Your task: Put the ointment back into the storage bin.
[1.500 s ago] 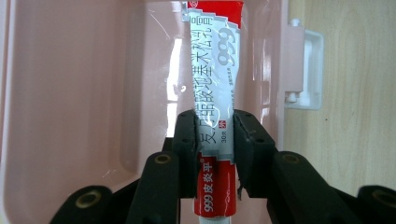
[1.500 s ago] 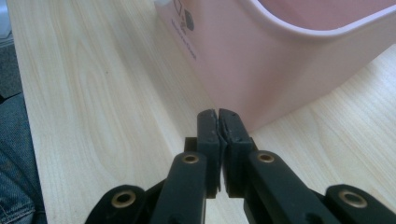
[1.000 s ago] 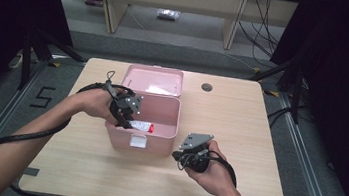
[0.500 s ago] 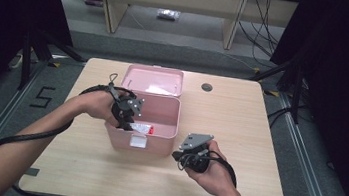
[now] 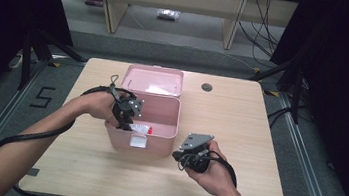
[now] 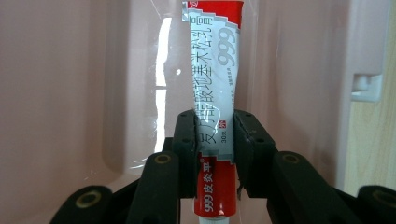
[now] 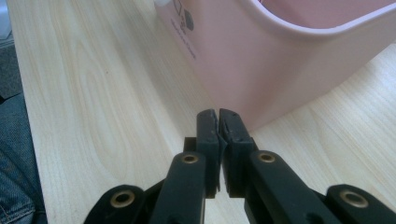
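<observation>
1. Pink box (image 5: 151, 125): rigid plastic, lid open, light; it sits just ahead of the right gripper (image 7: 218, 122), whose jaws are closed on nothing.
2. Ointment tube (image 6: 215, 102): soft, light, crushable, slippery foil; the left gripper (image 6: 215, 140) clamps it mid-body inside the box. I would hold gently there.

The box (image 5: 151, 125) near the middle of the table is pale pink all over, lid included, with a small white latch on its near wall. The tube (image 6: 217, 93) is silver-white with bright red ends, grey characters and a grey "999". The table (image 5: 241, 111) is light wood with fine grain, and both grippers' jaws are black.
</observation>
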{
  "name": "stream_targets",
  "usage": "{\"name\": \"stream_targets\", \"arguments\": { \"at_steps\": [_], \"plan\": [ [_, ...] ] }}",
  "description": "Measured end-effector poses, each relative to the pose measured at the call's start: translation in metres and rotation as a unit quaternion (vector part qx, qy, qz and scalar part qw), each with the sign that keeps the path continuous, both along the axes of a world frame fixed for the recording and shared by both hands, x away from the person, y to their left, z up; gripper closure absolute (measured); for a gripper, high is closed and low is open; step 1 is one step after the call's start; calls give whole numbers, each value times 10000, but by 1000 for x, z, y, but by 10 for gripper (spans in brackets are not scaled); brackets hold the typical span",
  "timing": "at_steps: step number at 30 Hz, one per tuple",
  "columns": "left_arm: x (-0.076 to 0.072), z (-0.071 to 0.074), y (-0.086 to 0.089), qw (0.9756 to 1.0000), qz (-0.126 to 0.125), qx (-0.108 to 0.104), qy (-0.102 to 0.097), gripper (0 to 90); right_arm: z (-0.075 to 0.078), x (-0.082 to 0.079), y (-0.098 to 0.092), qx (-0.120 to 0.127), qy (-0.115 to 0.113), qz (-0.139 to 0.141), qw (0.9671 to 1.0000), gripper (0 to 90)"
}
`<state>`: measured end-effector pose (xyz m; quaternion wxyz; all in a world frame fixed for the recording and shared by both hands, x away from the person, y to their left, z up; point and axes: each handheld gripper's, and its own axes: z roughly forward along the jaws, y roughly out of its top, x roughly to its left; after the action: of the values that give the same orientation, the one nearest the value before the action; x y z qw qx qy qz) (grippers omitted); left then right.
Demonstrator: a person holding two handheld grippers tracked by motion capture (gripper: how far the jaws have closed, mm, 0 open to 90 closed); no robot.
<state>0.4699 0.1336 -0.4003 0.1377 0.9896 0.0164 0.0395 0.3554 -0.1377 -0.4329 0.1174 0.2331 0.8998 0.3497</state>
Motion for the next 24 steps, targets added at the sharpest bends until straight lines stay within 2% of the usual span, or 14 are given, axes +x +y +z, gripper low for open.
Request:
{"name": "stream_targets", "arguments": {
  "at_steps": [5,9,10,13,24],
  "plan": [
    [1,-3,-1,10000,-40,30,-3,717,1,0,-1,-6,-5,-13,10000,879],
    [3,-4,-1,10000,-18,36,15,717,1,2,-1,-40,-92,129,9999,878],
    [3,-5,-1,10000,-14,46,23,717,1,1,-1,-29,-21,65,10000,878],
    [4,-6,-1,10000,12,57,15,717,1,2,-1,-39,-88,129,9999,878],
    [6,-12,-1,9999,40,146,62,717,2,1,-2,-40,-70,78,9999,876]
  ]
}}
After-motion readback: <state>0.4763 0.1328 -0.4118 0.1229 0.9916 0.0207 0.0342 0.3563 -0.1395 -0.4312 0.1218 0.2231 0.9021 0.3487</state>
